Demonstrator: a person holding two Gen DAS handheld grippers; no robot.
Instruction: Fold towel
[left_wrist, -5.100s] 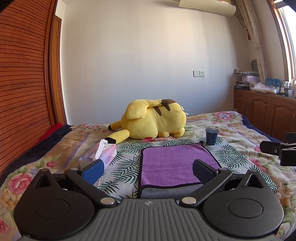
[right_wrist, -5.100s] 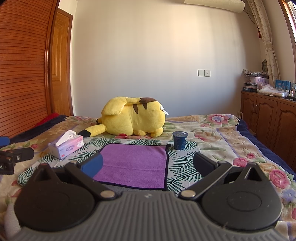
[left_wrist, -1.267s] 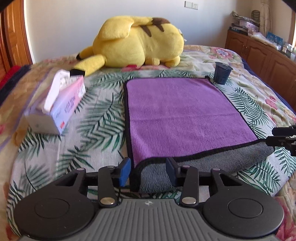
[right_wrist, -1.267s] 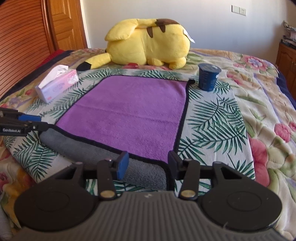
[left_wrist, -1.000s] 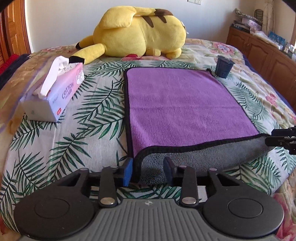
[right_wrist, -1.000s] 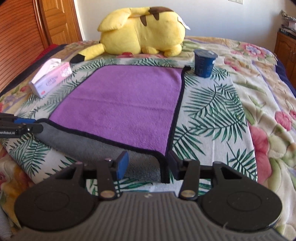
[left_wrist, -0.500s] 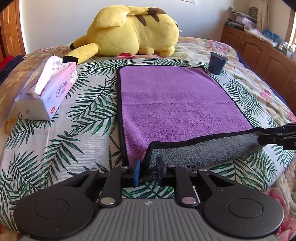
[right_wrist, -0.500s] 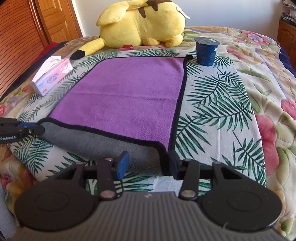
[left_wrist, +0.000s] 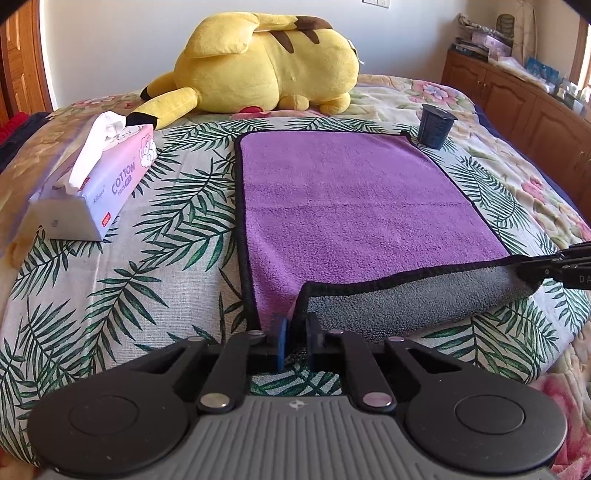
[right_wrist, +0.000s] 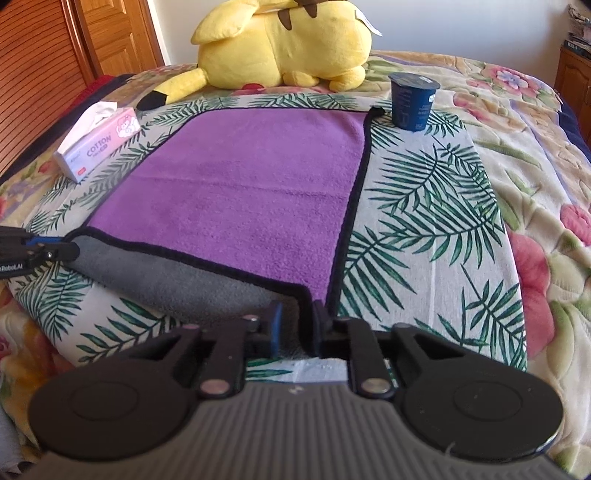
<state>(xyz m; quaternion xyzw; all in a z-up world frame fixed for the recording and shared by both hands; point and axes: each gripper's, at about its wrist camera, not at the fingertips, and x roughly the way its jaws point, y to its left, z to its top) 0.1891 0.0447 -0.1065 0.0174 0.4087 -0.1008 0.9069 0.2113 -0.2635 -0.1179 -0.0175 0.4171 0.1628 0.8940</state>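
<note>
Left wrist view:
left gripper (left_wrist: 295, 341): clenched on the near left corner of the towel (left_wrist: 351, 206), grey underside turned up
tissue box (left_wrist: 92, 188): left of towel
cup (left_wrist: 437, 126): at far right corner

Right wrist view:
right gripper (right_wrist: 297, 326): clamped on the towel's (right_wrist: 251, 184) near right corner
bedspread (right_wrist: 424, 206): under the towel
plush toy (right_wrist: 284, 44): beyond it

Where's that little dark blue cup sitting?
The cup stands upright on the bedspread, beside the purple towel's far right corner, near the yellow plush toy.

A yellow plush (left_wrist: 266, 62) lies on a leaf-print bedspread (left_wrist: 177, 229), with a tissue box (left_wrist: 99, 184) left and a dark cup (left_wrist: 436, 125) right.
</note>
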